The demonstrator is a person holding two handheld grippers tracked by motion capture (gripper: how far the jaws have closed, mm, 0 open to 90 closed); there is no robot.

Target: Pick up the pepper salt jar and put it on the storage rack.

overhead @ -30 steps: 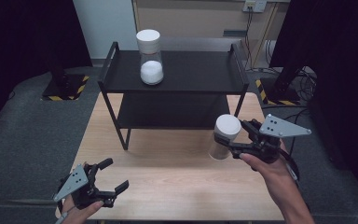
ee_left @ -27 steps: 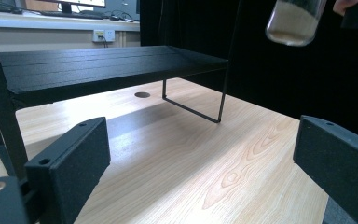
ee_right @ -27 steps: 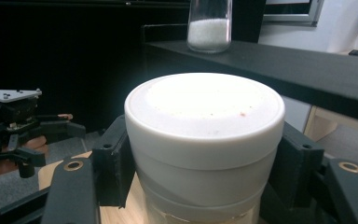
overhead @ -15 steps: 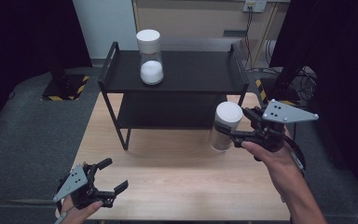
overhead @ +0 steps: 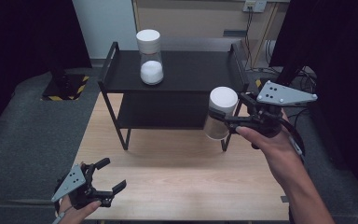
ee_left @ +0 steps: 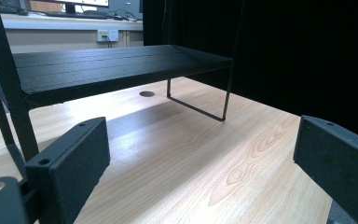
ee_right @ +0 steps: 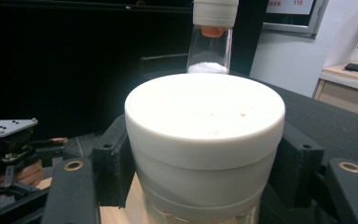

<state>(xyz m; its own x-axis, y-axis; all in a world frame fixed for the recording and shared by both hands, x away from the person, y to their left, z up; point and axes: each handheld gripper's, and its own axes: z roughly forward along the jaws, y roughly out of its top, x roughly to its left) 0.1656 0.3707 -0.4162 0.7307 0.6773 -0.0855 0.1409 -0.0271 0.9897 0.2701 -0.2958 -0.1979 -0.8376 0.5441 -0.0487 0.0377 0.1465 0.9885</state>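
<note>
My right gripper [overhead: 228, 119] is shut on a clear jar with a white lid [overhead: 220, 112], held in the air in front of the right end of the black two-level shelf [overhead: 196, 77]. In the right gripper view the jar's lid [ee_right: 205, 116] sits between the two black pads [ee_right: 114, 158]. A second white-lidded jar [overhead: 150, 58] holding white powder stands on the shelf's top level, left of centre; it appears behind the held jar [ee_right: 210, 37]. My left gripper [overhead: 109, 179] rests open near the table's front left corner, nothing between its pads [ee_left: 70, 163].
The wooden table [overhead: 177, 177] stretches between the grippers. The shelf's lower level [overhead: 168, 112] is dark. Grey carpet [overhead: 28, 130] flanks the table on both sides. Cables [overhead: 303, 79] hang at the right, and black curtains stand behind.
My right gripper has lifted the jar from the table's right side up to about the height of the shelf's top level. The left gripper has stayed put.
</note>
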